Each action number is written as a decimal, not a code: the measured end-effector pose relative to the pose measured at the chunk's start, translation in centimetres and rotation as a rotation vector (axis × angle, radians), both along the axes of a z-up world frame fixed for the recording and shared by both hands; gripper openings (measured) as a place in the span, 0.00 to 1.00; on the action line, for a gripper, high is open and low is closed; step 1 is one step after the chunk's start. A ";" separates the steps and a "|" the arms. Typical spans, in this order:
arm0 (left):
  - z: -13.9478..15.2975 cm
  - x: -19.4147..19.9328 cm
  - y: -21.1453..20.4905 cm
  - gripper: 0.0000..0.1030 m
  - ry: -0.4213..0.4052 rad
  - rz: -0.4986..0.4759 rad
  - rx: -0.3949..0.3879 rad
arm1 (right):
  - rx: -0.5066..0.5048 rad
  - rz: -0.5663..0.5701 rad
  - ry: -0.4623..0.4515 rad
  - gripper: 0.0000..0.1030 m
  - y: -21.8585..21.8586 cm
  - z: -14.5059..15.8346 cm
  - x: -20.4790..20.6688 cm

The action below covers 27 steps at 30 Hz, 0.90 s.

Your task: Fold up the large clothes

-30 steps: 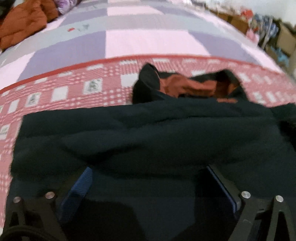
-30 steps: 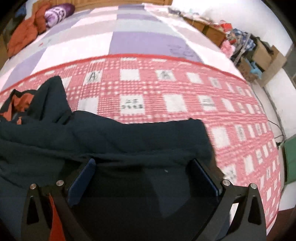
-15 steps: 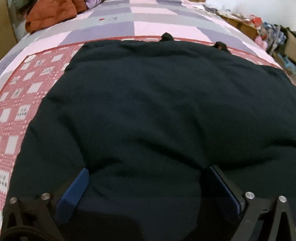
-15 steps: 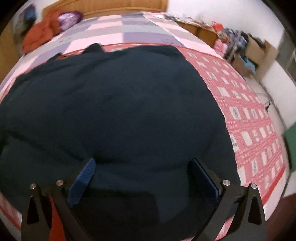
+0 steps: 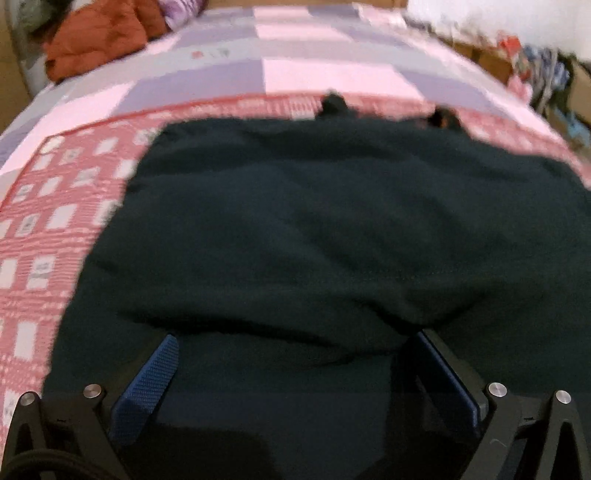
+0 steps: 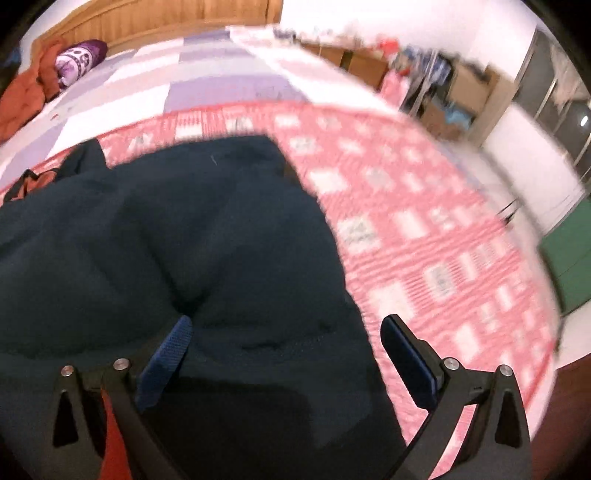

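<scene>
Dark navy fleece garment (image 5: 332,229): spread on red-and-white checked bedspread (image 6: 424,206).
Left gripper (image 5: 295,350): blue pads parted, fabric lying between them.
Right gripper (image 6: 286,336): spread wide over the garment's edge.
Writing: bedspread squares blurred, unreadable.

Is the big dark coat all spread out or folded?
Folded over: the dark coat lies doubled, its upper layer's edge bunched near the left gripper.

A home bedroom: quilted bed (image 5: 303,74), wooden headboard (image 6: 166,22).
</scene>
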<state>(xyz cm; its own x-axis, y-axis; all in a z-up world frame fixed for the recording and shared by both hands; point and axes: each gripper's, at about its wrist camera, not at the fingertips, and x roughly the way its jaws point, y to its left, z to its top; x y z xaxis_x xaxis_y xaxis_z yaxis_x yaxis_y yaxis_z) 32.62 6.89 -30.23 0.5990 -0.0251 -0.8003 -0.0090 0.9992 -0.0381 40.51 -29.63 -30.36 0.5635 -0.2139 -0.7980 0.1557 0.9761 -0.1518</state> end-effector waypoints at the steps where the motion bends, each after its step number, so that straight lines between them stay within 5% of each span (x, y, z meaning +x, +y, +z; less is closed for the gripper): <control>1: 0.3 -0.8 0.4 1.00 -0.022 0.010 0.005 | 0.017 0.042 -0.022 0.99 0.8 0.5 -0.4; 5: -1.4 -0.8 2.3 1.00 0.030 0.054 0.042 | -0.009 0.311 -0.085 1.00 9.0 1.6 -3.5; 7: -2.1 -0.4 4.1 1.00 0.039 0.091 -0.055 | -0.019 0.434 -0.045 1.00 12.9 0.7 -3.7; 10: -2.3 -0.7 6.1 1.00 0.034 0.157 -0.083 | -0.103 0.527 -0.042 1.00 14.4 -1.1 -3.0; 17: -2.3 -1.0 7.9 1.00 0.062 0.162 -0.004 | -0.077 0.024 0.051 1.00 -2.1 -1.8 1.9; 20: -1.2 1.4 6.3 1.00 0.045 0.123 0.003 | -0.146 -0.021 0.033 0.98 -2.0 0.0 2.8; 24: -0.4 6.9 0.8 1.00 0.026 -0.045 0.004 | -0.032 0.290 -0.060 0.98 7.1 2.0 4.0; 27: -0.9 11.2 -2.8 1.00 0.033 -0.145 0.079 | -0.026 0.521 -0.007 0.98 15.9 0.9 5.0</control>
<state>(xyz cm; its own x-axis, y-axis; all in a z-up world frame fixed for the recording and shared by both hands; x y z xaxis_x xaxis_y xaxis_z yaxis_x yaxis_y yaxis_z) 43.78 4.10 -31.13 0.5668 -0.0461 -0.8226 0.1359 0.9900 0.0381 45.55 -13.70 -29.46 0.6059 0.0773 -0.7918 -0.3490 0.9202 -0.1773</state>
